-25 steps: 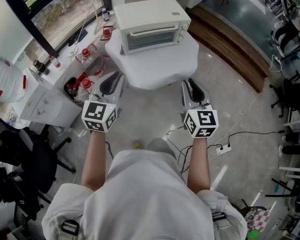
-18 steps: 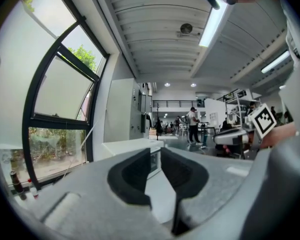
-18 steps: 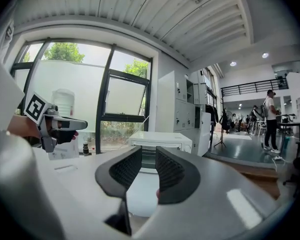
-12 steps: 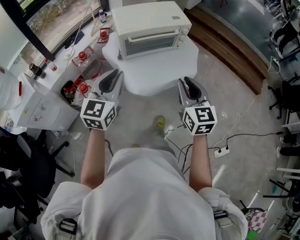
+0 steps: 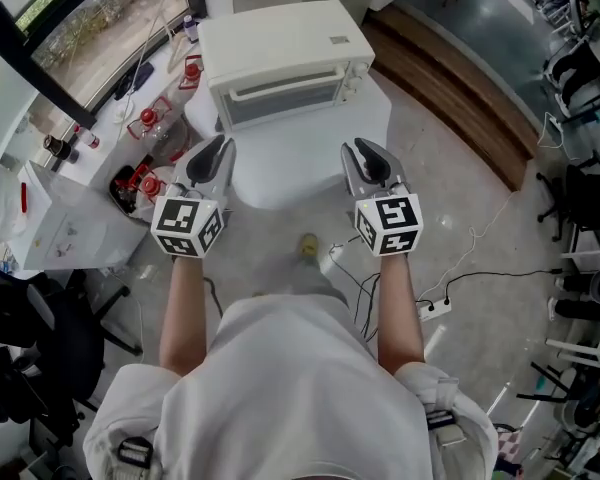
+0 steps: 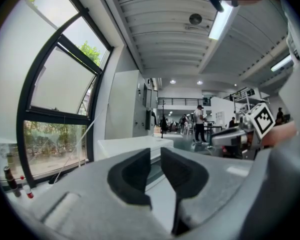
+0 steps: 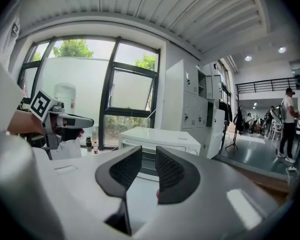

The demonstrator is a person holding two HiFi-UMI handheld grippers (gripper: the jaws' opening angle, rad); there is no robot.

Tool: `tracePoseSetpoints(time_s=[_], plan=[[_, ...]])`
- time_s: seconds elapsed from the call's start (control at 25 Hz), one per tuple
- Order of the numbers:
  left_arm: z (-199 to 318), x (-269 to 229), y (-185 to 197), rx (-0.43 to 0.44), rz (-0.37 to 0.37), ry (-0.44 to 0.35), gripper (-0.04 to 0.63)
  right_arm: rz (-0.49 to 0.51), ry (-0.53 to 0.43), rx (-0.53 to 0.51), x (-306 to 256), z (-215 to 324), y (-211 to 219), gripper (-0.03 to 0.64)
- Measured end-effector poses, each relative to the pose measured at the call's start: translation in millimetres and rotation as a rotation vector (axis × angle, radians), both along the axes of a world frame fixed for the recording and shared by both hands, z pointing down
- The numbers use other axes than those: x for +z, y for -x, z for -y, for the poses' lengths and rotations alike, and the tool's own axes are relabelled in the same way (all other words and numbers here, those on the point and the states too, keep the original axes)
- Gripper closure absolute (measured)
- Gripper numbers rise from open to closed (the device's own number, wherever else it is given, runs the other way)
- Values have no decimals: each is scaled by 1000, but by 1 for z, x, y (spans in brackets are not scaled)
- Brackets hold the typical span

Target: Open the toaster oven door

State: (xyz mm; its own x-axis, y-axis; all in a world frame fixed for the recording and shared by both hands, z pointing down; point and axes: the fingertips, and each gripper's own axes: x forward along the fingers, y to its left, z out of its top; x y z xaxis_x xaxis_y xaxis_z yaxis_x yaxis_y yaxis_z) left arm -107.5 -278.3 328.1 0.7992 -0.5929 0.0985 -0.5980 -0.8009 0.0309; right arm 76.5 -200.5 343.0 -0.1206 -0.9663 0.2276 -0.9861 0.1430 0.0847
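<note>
– Left tool (image 5: pixel 216 146), what's it holding?
– Nothing. Your jaws stand a little apart, empty, by the near left corner of the tabletop (image 5: pixel 280 173). Toaster oven (image 5: pixel 280 43) sits top centre, door (image 5: pixel 283 98) shut and facing you, which is likely why both tools aim straight at it. Right tool (image 5: pixel 363 150) matches: unclenched, empty.
– Room to go in?
– Bare tabletop lies ahead. Bottles (image 5: pixel 145 118) crowd the upper left, with open floor (image 5: pixel 450 168) at right, so I'd favour the right.
</note>
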Motion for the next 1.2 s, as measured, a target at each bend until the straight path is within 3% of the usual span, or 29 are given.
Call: tracePoseSetpoints(time_s=[0.48,0.8,1.2], plan=[[83,12,-93,-69,53,10,535,3,-15,-99,12,102,-88,543],[116,16,-112,-161,77,28,535,-12,10,-234,18,150,-109,541],[120,26,-128,-159,153,42,529,-29,47,-342,29,171,-107,540]])
